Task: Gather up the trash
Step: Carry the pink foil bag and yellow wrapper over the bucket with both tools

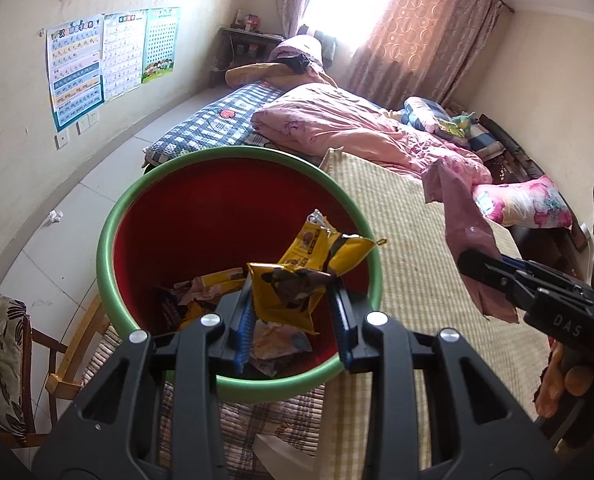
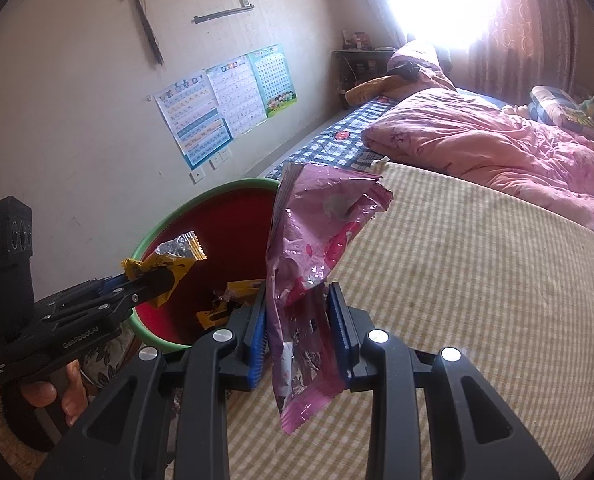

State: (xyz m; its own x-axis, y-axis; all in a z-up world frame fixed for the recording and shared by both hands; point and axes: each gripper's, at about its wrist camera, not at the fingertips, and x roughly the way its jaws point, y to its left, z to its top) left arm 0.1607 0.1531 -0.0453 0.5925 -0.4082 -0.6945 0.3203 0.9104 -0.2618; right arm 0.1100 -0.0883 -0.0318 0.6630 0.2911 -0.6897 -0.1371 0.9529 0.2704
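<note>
A round bin with a green rim (image 1: 109, 220) and red inside stands at the bed's edge; it also shows in the right wrist view (image 2: 153, 232). Several wrappers (image 1: 201, 292) lie inside it. My left gripper (image 1: 293, 320) is shut on a yellow snack wrapper (image 1: 293, 284) and holds it over the bin's opening; it shows in the right wrist view (image 2: 149, 280) too. My right gripper (image 2: 297, 320) is shut on a pink foil wrapper (image 2: 317, 232), held above the bed mat just right of the bin; it appears in the left wrist view (image 1: 481, 268).
A striped woven mat (image 2: 457, 280) covers the near bed. A pink quilt (image 1: 337, 120) and pillows lie further back. A wooden chair (image 1: 37, 344) with a floral cushion stands left of the bin. Posters (image 1: 97, 64) hang on the wall.
</note>
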